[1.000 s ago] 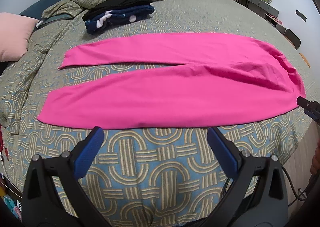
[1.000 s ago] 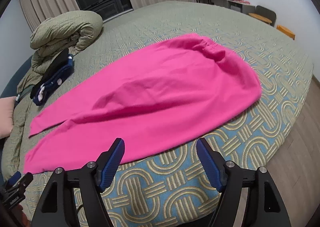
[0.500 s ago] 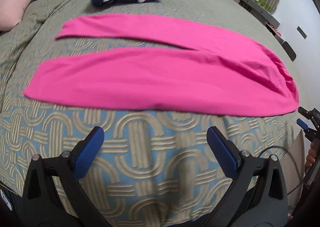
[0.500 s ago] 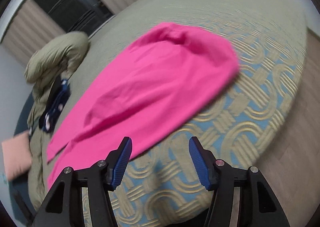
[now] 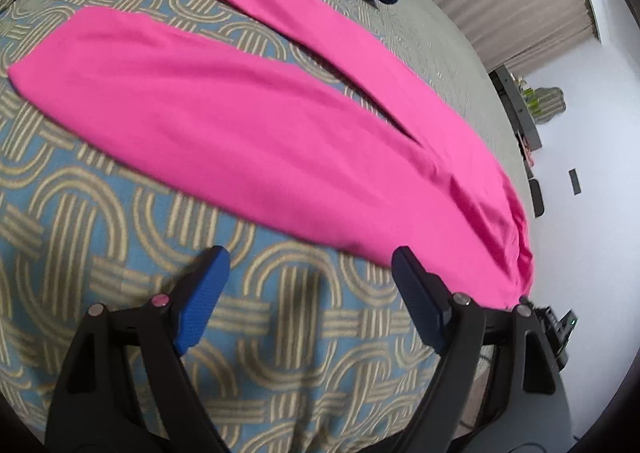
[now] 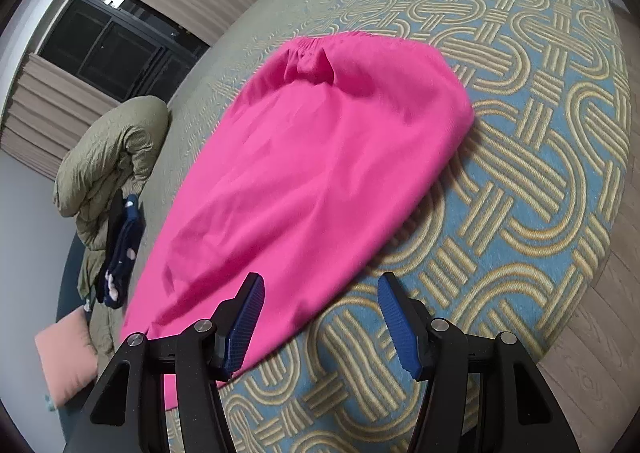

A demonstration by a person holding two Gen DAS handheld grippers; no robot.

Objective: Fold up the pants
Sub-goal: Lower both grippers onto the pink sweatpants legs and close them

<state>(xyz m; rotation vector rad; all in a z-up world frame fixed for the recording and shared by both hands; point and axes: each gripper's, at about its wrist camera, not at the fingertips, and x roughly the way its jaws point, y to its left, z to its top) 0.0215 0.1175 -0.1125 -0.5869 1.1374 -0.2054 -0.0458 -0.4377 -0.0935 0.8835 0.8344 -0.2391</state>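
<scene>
**Pink pants could bunch if only 1 layer gets pinched**

Pants (image 5: 248, 133) lie flat on the bed (image 5: 100, 213), 2 legs apart. Left tongs (image 5: 308, 265) and right tongs (image 6: 320, 293) both hang spread, holding nothing. Shallow bites probably snag bedspread or drag fabric crooked.

I see the pants (image 5: 280, 125) spread flat and unfolded on the bed (image 5: 100, 213), bright pink, plain fabric with a few soft creases near the seat. Their two legs lie apart in a narrow V, the cuffs at the far left of my left view. In my right view the gathered elastic waistband (image 6: 320, 43) sits at the far end, slightly puckered.
</scene>
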